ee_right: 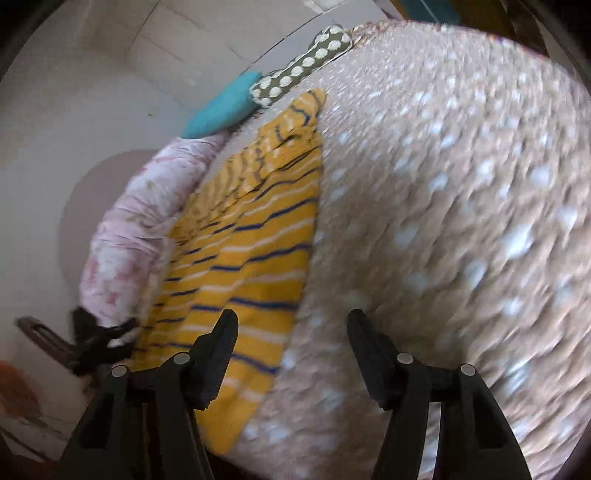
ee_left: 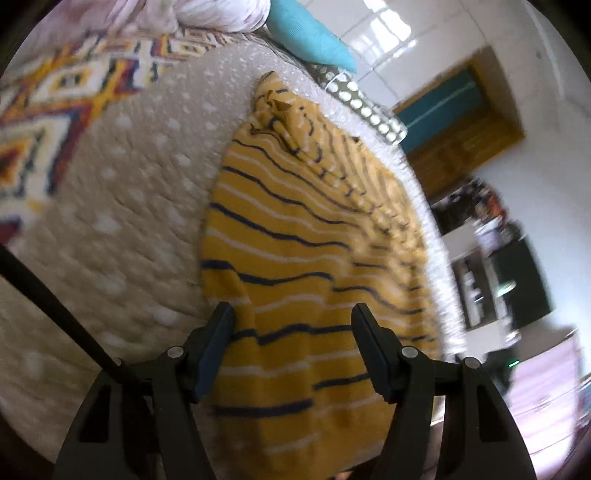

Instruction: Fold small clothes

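- A yellow shirt [ee_left: 295, 240] lies spread on a bed [ee_left: 122, 206] covered by a beige quilt with white dots.
- The left hand-held gripper [ee_left: 291, 347] hovers over the shirt's near end, its jaws spread wide apart with nothing between them but the cloth below; whether the fingers touch the cloth cannot be told.
- The right hand-held gripper [ee_right: 291, 350] is also wide open and empty. Its left finger [ee_right: 218, 354] sits over the shirt's [ee_right: 251, 236] near edge, and its right finger sits over bare quilt [ee_right: 443, 206].
- In the right view, the shirt runs away from the gripper, up and to the left of it.
- The shirt is mustard yellow with thin navy and white stripes. One side is folded over, making a rumpled ridge along its length, and the far end is bunched.
- A teal pillow [ee_left: 310, 33] and a dotted olive cushion [ee_left: 358, 99] lie beyond the shirt's far end.
- A pink floral duvet [ee_right: 136, 229] lies just beside the shirt.
- A patterned blanket [ee_left: 55, 110] of many colours lies across the bed, well apart from the shirt.
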The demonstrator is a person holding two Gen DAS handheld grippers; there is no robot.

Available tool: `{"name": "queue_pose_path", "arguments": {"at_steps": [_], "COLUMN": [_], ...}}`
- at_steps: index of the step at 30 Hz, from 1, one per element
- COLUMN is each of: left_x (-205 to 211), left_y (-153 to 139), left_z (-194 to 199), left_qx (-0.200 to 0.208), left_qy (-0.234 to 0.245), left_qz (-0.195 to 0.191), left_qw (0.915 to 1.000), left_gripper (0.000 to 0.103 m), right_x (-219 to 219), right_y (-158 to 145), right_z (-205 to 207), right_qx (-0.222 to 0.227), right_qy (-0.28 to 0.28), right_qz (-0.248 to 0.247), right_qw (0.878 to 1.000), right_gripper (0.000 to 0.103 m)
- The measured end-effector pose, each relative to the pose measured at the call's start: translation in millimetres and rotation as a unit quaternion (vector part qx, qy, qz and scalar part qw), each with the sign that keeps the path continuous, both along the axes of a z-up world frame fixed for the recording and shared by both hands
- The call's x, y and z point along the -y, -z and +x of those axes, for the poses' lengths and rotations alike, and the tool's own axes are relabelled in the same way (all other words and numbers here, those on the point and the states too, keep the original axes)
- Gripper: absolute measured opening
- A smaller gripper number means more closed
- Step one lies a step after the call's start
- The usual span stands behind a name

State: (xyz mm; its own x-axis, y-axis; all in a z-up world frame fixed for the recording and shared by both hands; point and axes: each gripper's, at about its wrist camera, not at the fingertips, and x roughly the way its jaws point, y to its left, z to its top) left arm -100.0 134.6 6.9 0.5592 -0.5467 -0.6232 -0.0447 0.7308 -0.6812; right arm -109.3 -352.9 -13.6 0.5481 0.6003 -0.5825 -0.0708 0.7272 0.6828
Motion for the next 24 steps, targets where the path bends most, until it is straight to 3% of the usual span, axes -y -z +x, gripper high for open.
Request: {"name": "queue_pose_path", "arguments": {"at_steps": [6, 8, 11, 14, 17, 19, 24], "left_x": [7.1, 9.4, 6.9, -2.6, -15.2, -23.3, -21.8], "left_y": [3.4, 7.4, 3.9, -4.7, -11.1, -10.6, 7.1], "left_z": [-13.2, -14.4, -26.0, -38.2, -45.9, -47.8, -39.0], "left_qx": [0.009, 0.005, 0.010, 0.023, 0.032, 0.033, 0.007], "left_qy": [-0.003, 0.003, -0.017, -0.048, -0.076, -0.090, -0.081], "left_qz": [-0.088, -0.117, -0.113, -0.086, -0.062, -0.064, -0.078], "left_qw": [0.9960, 0.9931, 0.9934, 0.9949, 0.9947, 0.9934, 0.9936], "left_gripper": [0.064, 0.060, 0.057, 0.057, 0.062, 0.069, 0.072], "right_x": [-35.2, -47.9, -62.2, -64.3, -63.1, -62.6, -62.4], "right_y": [1.3, 4.0, 4.4, 5.7, 8.6, 9.4, 8.2], "right_z": [6.9, 9.7, 7.7, 5.9, 7.2, 5.8, 2.2], "right_qx": [-0.001, -0.005, -0.001, -0.001, -0.002, 0.001, 0.006], "right_qy": [-0.053, -0.067, -0.074, -0.073, -0.070, -0.068, -0.062], "right_qz": [0.044, 0.061, 0.062, 0.067, 0.068, 0.068, 0.057], "right_qw": [0.998, 0.996, 0.995, 0.995, 0.995, 0.995, 0.996], "right_gripper": [0.066, 0.066, 0.066, 0.064, 0.061, 0.061, 0.061]}}
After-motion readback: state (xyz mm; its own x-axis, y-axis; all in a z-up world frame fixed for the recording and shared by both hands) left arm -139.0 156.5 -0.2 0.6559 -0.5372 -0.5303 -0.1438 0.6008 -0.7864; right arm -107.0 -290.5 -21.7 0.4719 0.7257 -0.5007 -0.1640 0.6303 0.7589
